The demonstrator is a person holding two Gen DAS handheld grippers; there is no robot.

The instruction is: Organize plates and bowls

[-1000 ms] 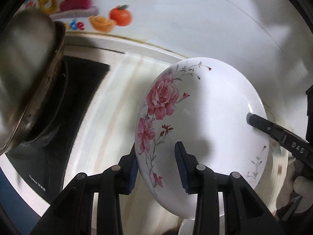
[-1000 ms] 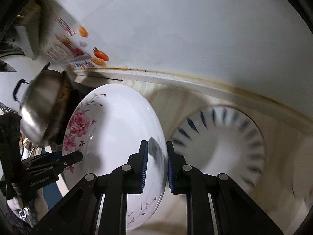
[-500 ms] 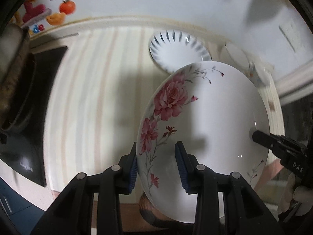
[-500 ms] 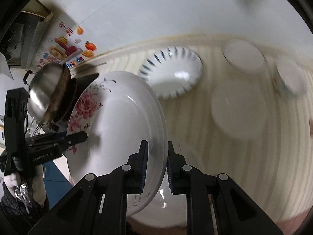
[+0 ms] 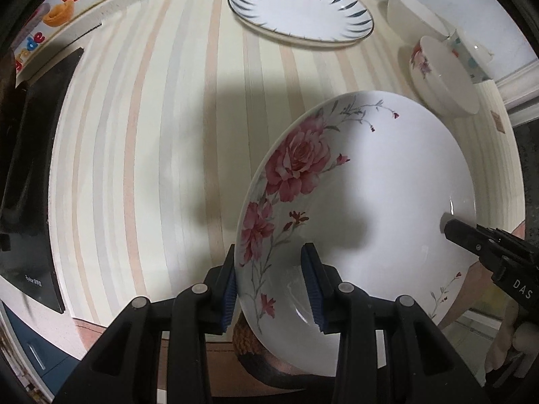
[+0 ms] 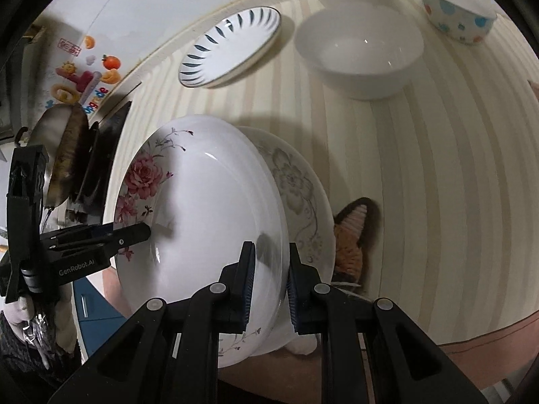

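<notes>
Both jaws I keep clamped on opposite rims of rose plate (image 5: 353, 208) | shared grip steadies it | tabletop (image 5: 151, 168) beyond jaws

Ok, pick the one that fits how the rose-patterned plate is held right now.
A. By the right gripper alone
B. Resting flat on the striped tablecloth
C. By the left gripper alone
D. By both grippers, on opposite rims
D: the left gripper and the right gripper each clamp a rim of the rose-patterned plate.

Dim indoor light, soft shadows, sharp centre (fisheye-bent edges).
</notes>
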